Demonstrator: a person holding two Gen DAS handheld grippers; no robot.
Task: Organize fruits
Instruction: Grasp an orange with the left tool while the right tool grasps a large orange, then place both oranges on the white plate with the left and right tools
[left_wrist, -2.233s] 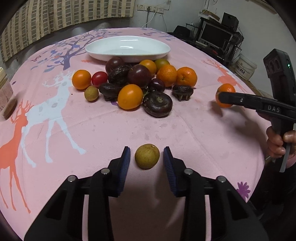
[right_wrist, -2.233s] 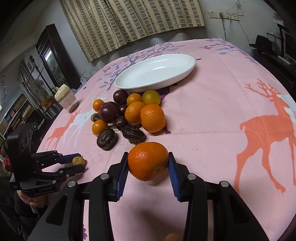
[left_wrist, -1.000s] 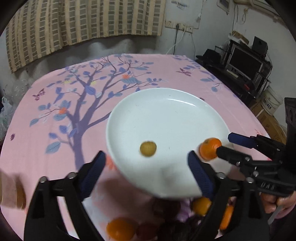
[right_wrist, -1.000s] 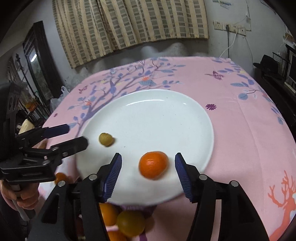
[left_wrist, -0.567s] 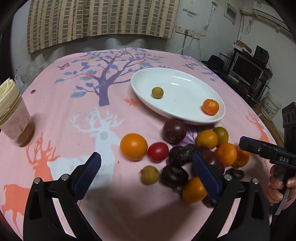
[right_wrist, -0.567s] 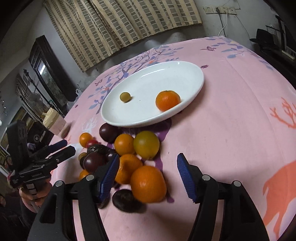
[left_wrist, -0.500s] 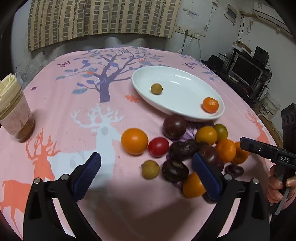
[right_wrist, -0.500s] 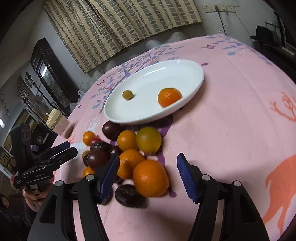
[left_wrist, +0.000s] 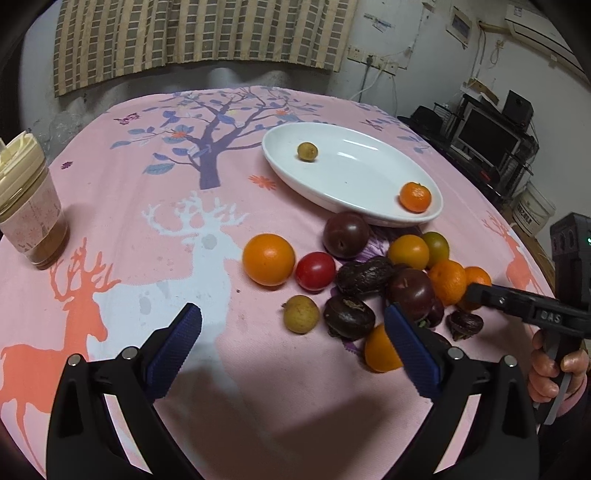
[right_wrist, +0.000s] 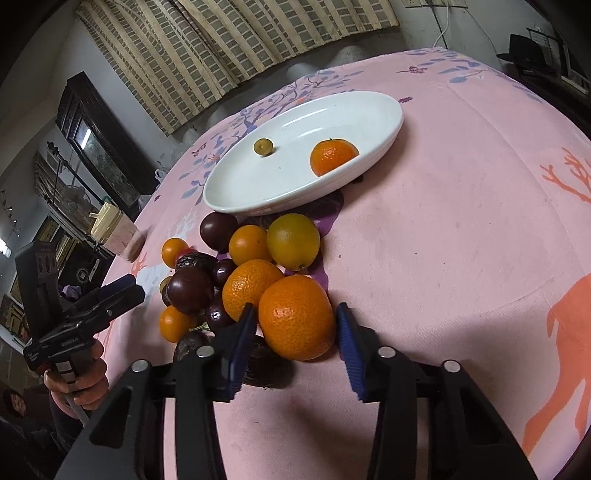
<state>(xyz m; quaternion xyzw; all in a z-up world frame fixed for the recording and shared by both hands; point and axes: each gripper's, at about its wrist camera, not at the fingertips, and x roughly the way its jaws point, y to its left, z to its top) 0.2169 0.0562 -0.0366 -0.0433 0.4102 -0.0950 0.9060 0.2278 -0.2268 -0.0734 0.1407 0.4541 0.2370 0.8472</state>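
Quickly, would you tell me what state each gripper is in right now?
Left gripper: open wide, holding nothing.
Right gripper: open, straddling the front orange without gripping it.

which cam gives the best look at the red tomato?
Left wrist: the red tomato sits unobstructed beside the big orange. Right wrist shows only a red sliver behind the dark fruits.

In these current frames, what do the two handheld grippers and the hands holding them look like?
Both the left gripper and the right gripper are black plastic, with silver pivot screws and ribbed blue pads on the fingers. The right one carries embossed "DAS" lettering, a boxy black top and a grey trigger. Bare hands grip the handles; sleeves look dark. No cables visible.
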